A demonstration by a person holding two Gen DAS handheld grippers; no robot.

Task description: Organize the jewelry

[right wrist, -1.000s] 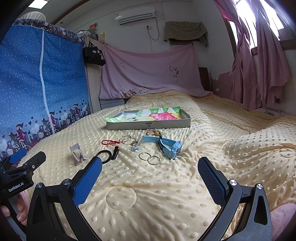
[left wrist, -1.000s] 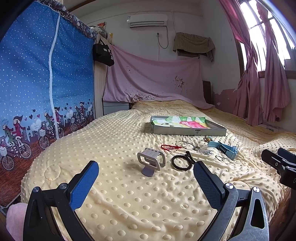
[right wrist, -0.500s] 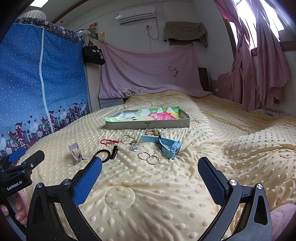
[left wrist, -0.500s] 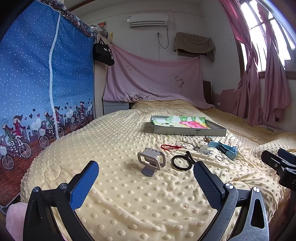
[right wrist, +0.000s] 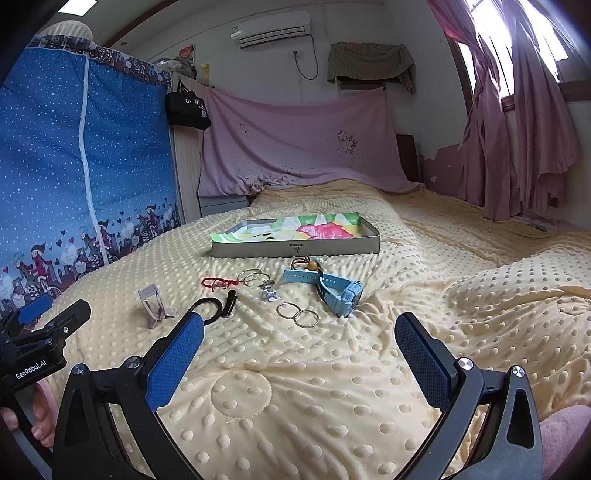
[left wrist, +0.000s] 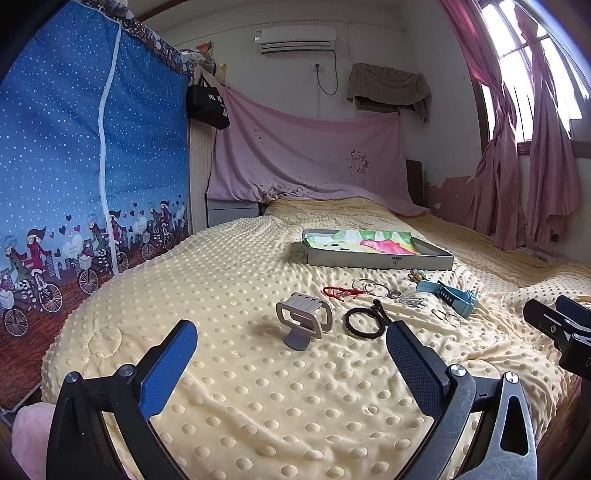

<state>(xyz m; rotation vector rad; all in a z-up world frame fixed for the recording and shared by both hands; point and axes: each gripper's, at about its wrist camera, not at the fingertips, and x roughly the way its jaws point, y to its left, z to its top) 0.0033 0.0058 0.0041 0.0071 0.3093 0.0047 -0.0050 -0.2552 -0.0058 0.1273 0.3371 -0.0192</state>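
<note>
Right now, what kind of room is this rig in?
Most likely a home bedroom: a bed under a dotted yellow blanket, pink curtains at a window, and a wall air conditioner. Jewelry lies loose beside a shallow box.

A pale yellow blanket (right wrist: 332,369) with raised dots covers the bed, and on it lie a light blue watch (right wrist: 338,290), a red cord bracelet (right wrist: 218,283), a black bracelet (left wrist: 364,322) and silver rings (right wrist: 297,314). The grey tray (right wrist: 295,248) has a lining patterned in green, pink and white. The fingers (right wrist: 175,360) carry blue pads on black frames, and the wardrobe cover (left wrist: 74,147) is blue with white dots and cartoon cyclists.
</note>
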